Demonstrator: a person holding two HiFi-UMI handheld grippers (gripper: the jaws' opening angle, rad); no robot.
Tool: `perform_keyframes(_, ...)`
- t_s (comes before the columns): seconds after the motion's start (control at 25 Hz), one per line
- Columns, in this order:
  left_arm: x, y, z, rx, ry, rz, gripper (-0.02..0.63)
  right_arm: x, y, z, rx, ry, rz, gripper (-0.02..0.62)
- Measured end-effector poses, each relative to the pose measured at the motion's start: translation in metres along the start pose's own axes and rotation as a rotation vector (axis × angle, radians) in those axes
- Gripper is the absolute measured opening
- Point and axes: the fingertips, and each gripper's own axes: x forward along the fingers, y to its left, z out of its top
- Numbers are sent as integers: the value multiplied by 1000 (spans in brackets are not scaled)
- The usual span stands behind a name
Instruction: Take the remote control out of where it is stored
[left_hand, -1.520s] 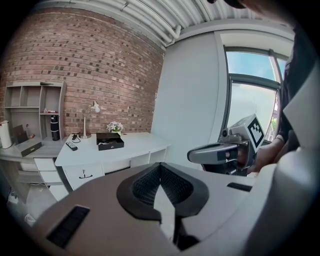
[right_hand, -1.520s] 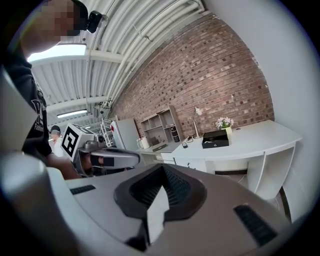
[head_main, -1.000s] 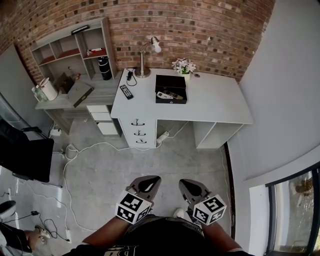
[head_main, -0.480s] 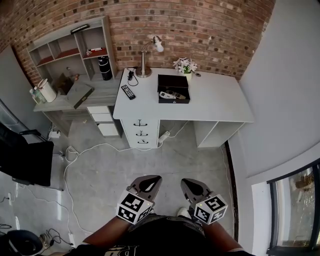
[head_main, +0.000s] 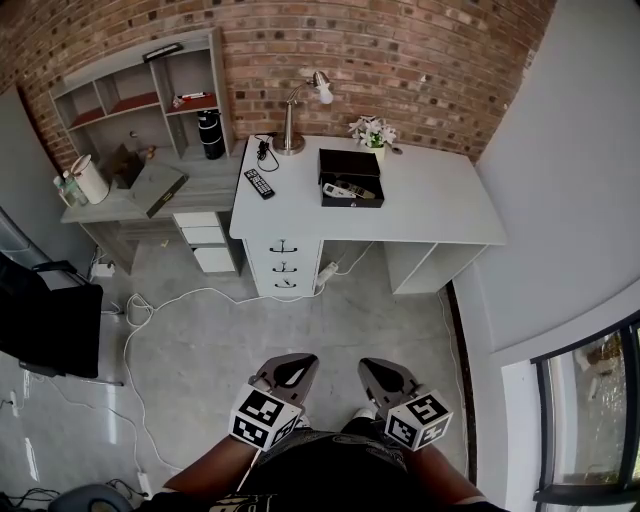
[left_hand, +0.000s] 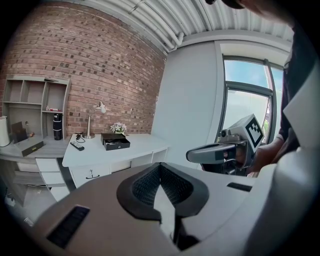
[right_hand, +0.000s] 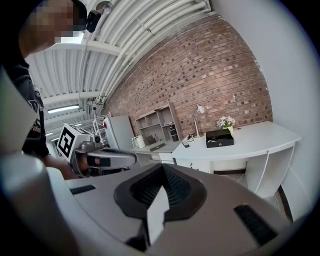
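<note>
Here, left gripper (head_main: 292, 362) and right gripper (head_main: 380, 366) fingers closed, empty, remote control (head_main: 341, 189) in box (head_main: 352, 202).

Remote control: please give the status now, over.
Left gripper and right gripper shut, empty, far from white desk. Remote lies in open black box on it. White cable on floor, left of path.

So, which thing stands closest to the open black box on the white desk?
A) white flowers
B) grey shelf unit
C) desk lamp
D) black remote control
A: the white flowers stand right at the rear corner of the black box; the desk lamp is farther left.
</note>
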Motion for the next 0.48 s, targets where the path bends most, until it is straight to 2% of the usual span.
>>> perform_keyframes(0.48, -1, 11, -5, -35, -5, 5, 6, 9, -2, 2, 10, 20, -16, 5)
